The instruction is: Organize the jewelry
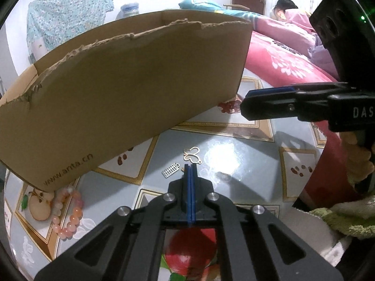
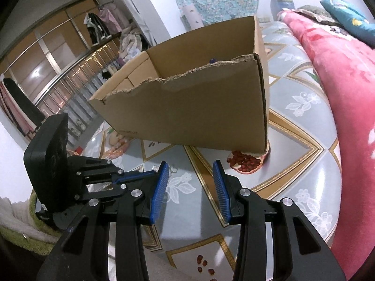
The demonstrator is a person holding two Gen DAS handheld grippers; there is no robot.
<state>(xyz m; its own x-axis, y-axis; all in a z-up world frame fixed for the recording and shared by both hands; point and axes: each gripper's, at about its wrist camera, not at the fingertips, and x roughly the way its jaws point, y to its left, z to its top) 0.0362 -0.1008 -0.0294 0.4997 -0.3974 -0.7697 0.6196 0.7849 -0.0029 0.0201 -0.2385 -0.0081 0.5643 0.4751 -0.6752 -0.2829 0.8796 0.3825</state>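
A gold butterfly charm (image 1: pixel 192 155) lies on the patterned tablecloth (image 1: pixel 234 164), with a silver comb-shaped charm (image 1: pixel 170 171) to its left. My left gripper (image 1: pixel 190 165) is shut, its blue pads pressed together, the tips at the butterfly's near edge. I cannot tell whether that edge is pinched. A pink bead bracelet (image 1: pixel 68 213) lies at the near left, by the corner of the torn cardboard box (image 1: pixel 131 89). My right gripper (image 2: pixel 191 166) hovers open over the cloth in front of the box (image 2: pixel 199 107), nothing between its pads. It also shows as the right gripper (image 1: pixel 245 104) from the side.
The box fills the back of the table, and its torn wall rises just beyond the charms. A pink-red quilt (image 2: pixel 346 93) borders the table on the right, with a person (image 1: pixel 283 9) lying under it. A hand (image 1: pixel 358 161) holds the right gripper's handle.
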